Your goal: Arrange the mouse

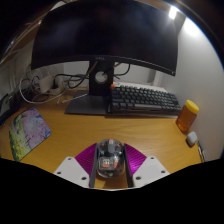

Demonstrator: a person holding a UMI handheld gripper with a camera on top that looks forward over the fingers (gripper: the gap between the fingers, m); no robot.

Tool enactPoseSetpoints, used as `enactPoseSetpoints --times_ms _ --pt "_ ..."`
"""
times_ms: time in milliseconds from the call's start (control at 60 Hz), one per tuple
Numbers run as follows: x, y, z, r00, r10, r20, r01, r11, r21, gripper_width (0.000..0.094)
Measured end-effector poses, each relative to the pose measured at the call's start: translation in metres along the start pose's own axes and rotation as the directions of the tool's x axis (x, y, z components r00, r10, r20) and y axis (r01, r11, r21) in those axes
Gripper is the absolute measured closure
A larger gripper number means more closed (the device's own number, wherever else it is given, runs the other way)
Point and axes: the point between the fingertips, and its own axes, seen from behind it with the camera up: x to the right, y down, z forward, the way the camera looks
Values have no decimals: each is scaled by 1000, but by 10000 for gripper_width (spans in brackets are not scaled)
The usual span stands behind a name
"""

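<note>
Purple pads (84, 158) are seen on the inner faces of the two fingers, and between them a translucent mouse (108, 160) with a reddish tint and visible inner parts is gripped, the jaws being closed about halfway so that both pads press on its sides. The gripper (108, 168) is held low over a light wooden worktop (90, 128), and whether the mouse rests on the wood or is lifted just clear of it cannot be told. Well off to the left of the fingers, a colourful patterned card or booklet (29, 132) is laid flat on the wood. To the right, an orange object (187, 116) is stood upright near the worktop's edge, with a small white object (192, 139) just in front of it. Farther ahead, a dark keyboard (143, 99) is set beyond the fingers and slightly to the right. Beside it, to the left, the base of a monitor stand (90, 103) is placed, and above it a wide dark monitor (105, 40) is carried. Behind the stand, white cables and a power strip (45, 88) are seen against the wall.
</note>
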Motion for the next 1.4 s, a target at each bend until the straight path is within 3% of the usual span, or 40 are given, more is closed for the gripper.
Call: enactPoseSetpoints --times_ms 133,317,467,583,767,950,1017,1100,1183,1217,1400 --pt "1 -2 2 1000 24 -14 -25 999 -20 571" --pt "-8 -39 -17 999 47 -23 -47 999 -9 581" --pt "-77 -107 -53 996 64 67 -66 997 40 584" --pt "-157 -132 -73 986 51 162 -61 997 57 585" --pt "-282 -110 -65 966 -8 257 -2 999 41 584" --pt "-330 -61 -28 967 -89 237 88 996 15 577" --pt "-335 -45 -17 970 -78 228 82 997 -10 544" --pt "-338 -36 -11 970 -69 233 78 997 -30 392" --pt "-344 -34 -17 964 -73 256 88 995 -50 59" --pt "-339 -38 -23 965 -72 251 88 995 -54 91" --pt "-298 -67 -97 975 -9 220 27 996 -80 80"
